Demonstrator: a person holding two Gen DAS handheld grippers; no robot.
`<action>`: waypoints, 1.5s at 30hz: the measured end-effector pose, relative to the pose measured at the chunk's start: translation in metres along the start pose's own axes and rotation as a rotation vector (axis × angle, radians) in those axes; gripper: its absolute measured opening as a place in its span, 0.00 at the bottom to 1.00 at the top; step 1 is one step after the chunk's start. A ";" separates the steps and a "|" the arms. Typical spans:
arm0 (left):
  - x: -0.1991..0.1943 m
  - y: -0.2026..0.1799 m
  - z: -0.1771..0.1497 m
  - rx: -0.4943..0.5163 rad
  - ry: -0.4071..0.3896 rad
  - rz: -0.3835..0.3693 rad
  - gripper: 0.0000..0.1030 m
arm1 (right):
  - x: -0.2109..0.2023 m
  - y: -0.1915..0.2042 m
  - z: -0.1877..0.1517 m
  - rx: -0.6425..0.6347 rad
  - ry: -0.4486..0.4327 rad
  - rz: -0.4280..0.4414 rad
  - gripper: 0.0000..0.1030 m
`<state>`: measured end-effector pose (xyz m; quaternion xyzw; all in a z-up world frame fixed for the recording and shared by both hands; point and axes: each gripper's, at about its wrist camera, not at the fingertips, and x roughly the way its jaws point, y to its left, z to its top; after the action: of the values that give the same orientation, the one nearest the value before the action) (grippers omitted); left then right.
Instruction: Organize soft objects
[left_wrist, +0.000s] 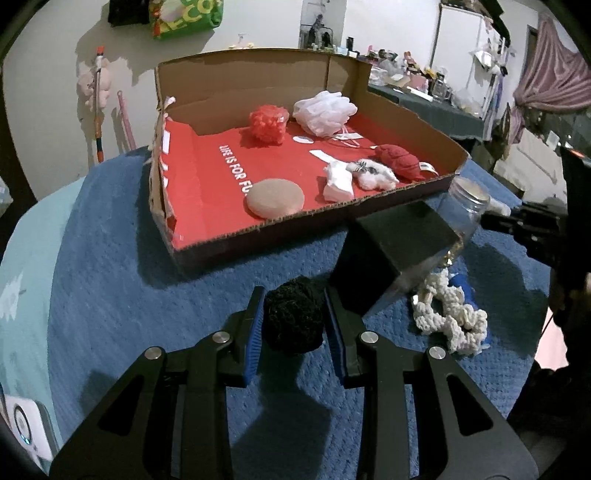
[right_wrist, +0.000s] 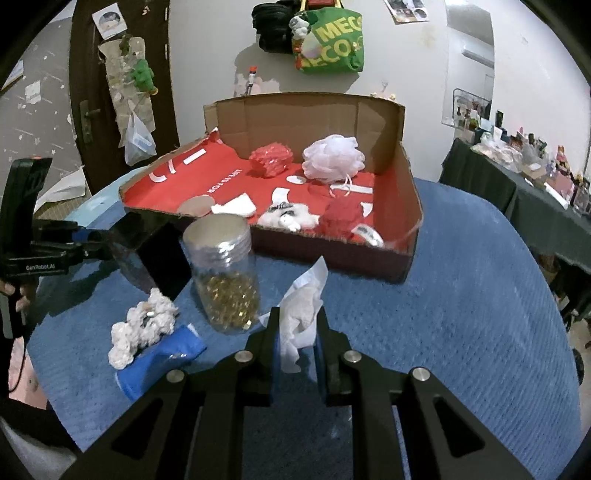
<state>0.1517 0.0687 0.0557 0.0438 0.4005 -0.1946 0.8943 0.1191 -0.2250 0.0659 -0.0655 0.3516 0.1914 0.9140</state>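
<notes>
My left gripper (left_wrist: 294, 314) is shut on a black yarn ball (left_wrist: 293, 317), held above the blue cloth in front of the cardboard box (left_wrist: 280, 225). My right gripper (right_wrist: 297, 332) is shut on a crumpled white tissue (right_wrist: 303, 306), right of the jar. The box (right_wrist: 332, 254) has a red lining and holds a red pom (left_wrist: 267, 123), a white mesh puff (left_wrist: 325, 110), a tan round sponge (left_wrist: 275, 197), a white cloth piece (left_wrist: 338, 181), a white plush (left_wrist: 376, 175) and a red knit item (left_wrist: 400, 160).
A clear jar of gold bits (right_wrist: 225, 273) and a black cube (right_wrist: 151, 251) stand on the blue cloth in front of the box. A white knitted piece (right_wrist: 142, 330) lies on a blue cloth item (right_wrist: 162, 360). A cluttered side table (right_wrist: 535, 184) is at right.
</notes>
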 end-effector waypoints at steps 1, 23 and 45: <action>0.000 0.000 0.002 0.007 0.001 -0.001 0.28 | 0.000 -0.001 0.002 -0.004 -0.002 0.004 0.16; 0.015 0.006 0.052 0.104 0.035 -0.102 0.28 | 0.024 -0.016 0.043 -0.039 0.041 0.120 0.16; 0.065 0.004 0.118 0.083 0.088 -0.216 0.28 | 0.086 -0.026 0.117 0.035 0.099 0.264 0.16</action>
<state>0.2751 0.0245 0.0876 0.0458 0.4334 -0.3041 0.8471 0.2601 -0.1932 0.0956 -0.0120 0.4050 0.3002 0.8636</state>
